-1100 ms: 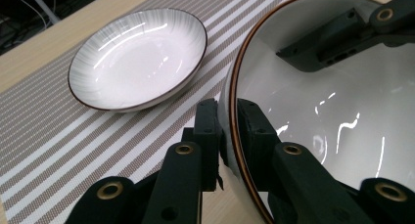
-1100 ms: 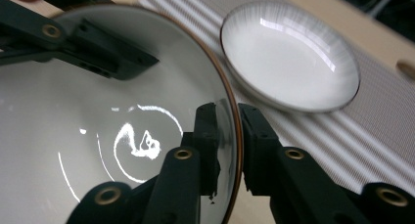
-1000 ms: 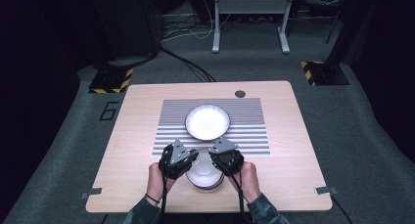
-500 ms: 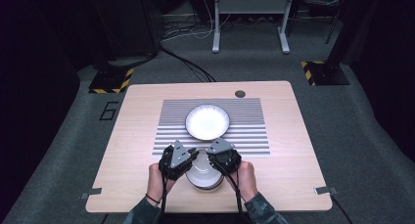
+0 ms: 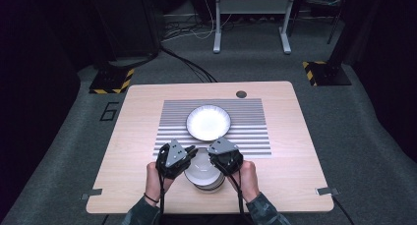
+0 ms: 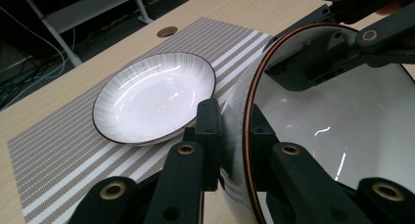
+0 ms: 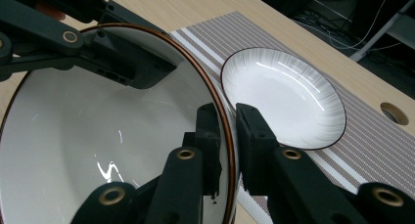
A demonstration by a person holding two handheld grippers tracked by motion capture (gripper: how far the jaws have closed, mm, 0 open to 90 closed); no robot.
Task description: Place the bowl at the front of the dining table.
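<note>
White and glossy inside with a thin brown rim, the bowl point(image 5: 202, 172) sits at the near edge of the table point(image 5: 137, 136), on top of a short stack of others, just short of the striped mat point(image 5: 251, 131). Both grippers pinch its rim from opposite sides. The left gripper point(image 5: 189, 154) has its jaws drawn narrow on the bowl's left wall, one pad inside and one outside (the left gripper view shows the rim running straight up between them). The right gripper point(image 5: 211, 151) grips the right wall the same way, jaws close together with the rim caught between, as the right gripper view shows. Each gripper view also catches the other gripper across the bowl, clamped on the far rim point(image 6: 362, 35) point(image 7: 68, 35). Beyond the bowl, on the middle of the mat, lies a shallow white plate point(image 5: 208, 122) with a dark edge and fine ribbing, apart from the bowl and untouched. A round hole point(image 5: 241, 94) is set in the tabletop past the mat's far edge
</note>
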